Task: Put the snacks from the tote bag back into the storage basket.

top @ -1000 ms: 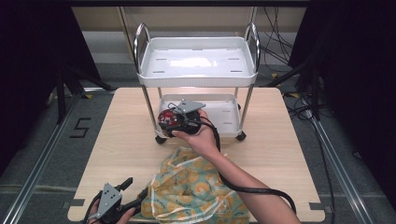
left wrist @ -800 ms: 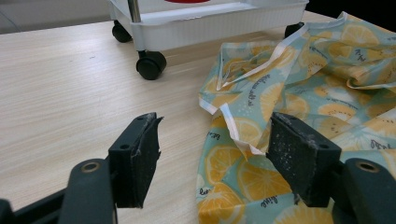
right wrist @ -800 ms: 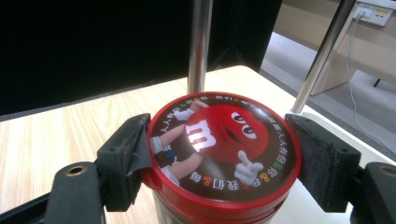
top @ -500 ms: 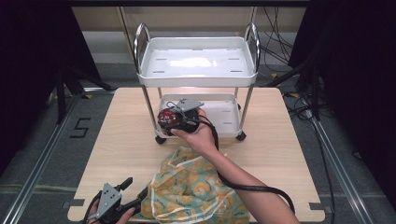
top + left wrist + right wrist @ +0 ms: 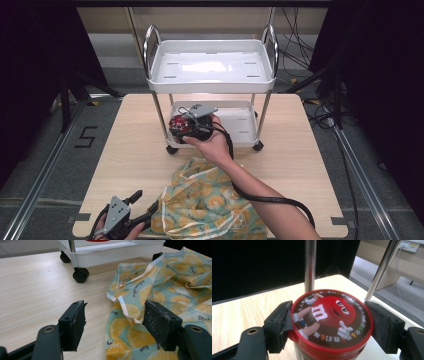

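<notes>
Right gripper (image 5: 329, 322) has its jaws spread to about the width of the red candy tin (image 5: 331, 317) and set against it, one pad on each side of the lid rim, so the tin is clamped between them. In the high view that same right gripper (image 5: 176, 126) sits at the front left corner of the white cart (image 5: 212, 80), with the tin (image 5: 178, 123) level with the lower tray (image 5: 240, 127) and right beside the cart's chrome post (image 5: 159, 112). Whether the tin rests on the tray or is held just off it, I cannot tell. The right hand (image 5: 212, 145) wraps the gripper body, cable trailing back along the forearm.

Down at the near edge of the worktop (image 5: 130, 150), the left gripper (image 5: 143, 202) is low and idle, jaws wide apart and gripping nothing. From its own view the left gripper (image 5: 113, 322) shows bare wood under one pad and the lemon-print cloth (image 5: 160, 297) under the other, with the cloth's white hem running between the jaws. The cloth (image 5: 205, 205) lies crumpled on the worktop, near the cart's front castor (image 5: 80, 275) but apart from it
</notes>
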Motion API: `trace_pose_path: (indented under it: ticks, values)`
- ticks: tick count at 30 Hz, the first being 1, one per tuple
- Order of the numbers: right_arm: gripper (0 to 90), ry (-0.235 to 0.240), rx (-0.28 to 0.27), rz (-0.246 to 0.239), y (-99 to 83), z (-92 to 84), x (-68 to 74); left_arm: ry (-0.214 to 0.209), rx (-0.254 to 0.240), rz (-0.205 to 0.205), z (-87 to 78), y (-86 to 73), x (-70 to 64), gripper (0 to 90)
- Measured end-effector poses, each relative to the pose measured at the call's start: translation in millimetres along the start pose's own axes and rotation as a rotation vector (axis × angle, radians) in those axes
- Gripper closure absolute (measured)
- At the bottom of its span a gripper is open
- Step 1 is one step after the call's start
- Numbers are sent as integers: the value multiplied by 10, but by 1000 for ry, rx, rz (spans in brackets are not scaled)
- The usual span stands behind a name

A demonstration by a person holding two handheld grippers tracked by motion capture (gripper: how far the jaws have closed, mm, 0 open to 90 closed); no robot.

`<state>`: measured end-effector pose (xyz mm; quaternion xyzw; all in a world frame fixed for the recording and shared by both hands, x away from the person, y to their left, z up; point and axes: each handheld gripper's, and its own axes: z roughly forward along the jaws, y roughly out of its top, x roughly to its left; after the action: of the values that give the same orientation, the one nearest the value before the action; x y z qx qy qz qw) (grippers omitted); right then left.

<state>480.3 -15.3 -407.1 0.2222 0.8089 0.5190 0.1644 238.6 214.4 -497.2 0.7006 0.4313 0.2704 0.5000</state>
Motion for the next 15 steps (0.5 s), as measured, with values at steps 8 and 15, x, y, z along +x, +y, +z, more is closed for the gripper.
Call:
trace_pose_path:
  ticks: [8, 15]
  values:
    - [267, -19, -10, -6, -6, 26, -45, -5, -4, -3, 5, -1, -3, 336]
    - [267, -20, -8, 0, 6, 42, -60, -2, -5, -7, 5, 1, -11, 337]
